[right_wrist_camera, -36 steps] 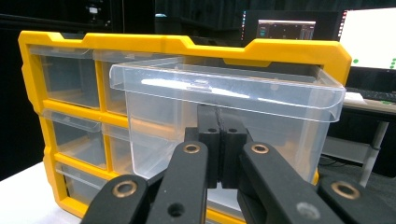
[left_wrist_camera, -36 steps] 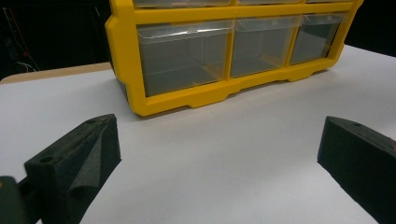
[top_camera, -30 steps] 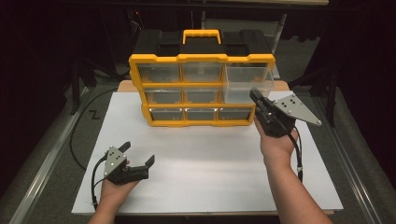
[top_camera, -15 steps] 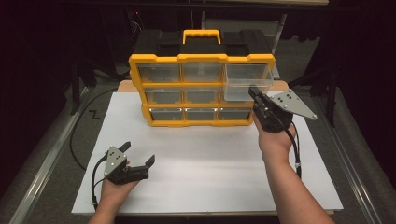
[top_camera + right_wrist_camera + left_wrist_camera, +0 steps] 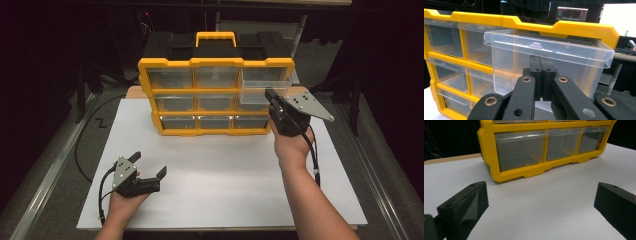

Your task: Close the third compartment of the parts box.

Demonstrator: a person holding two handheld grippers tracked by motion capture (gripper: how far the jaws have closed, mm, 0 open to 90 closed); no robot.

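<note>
Clear plastic drawer [image 5: 265, 89] is seen pulled partway out of the top right slot of a yellow organizer [image 5: 216, 95], which stands upright at the far side of a white board [image 5: 225, 180] on the table. Below and beside it, the other clear drawers sit flush in their yellow frame, and a black case with a yellow handle [image 5: 216, 37] is seen on top.

The right gripper [image 5: 274, 100] is held at the front of the drawer. In the right gripper view its jaws are seen pressed fully together, just under the drawer's overhanging lip [image 5: 549, 50] and against its clear front wall; whether anything is pinched between them cannot be told. A grey three-cornered plate [image 5: 307, 104] is carried on this gripper, and a cable is trailed down along the forearm.

The left gripper [image 5: 150, 167] is held low over the near left part of the board, well apart from the organizer. Its jaws are spread wide, and nothing is held between them.
</note>
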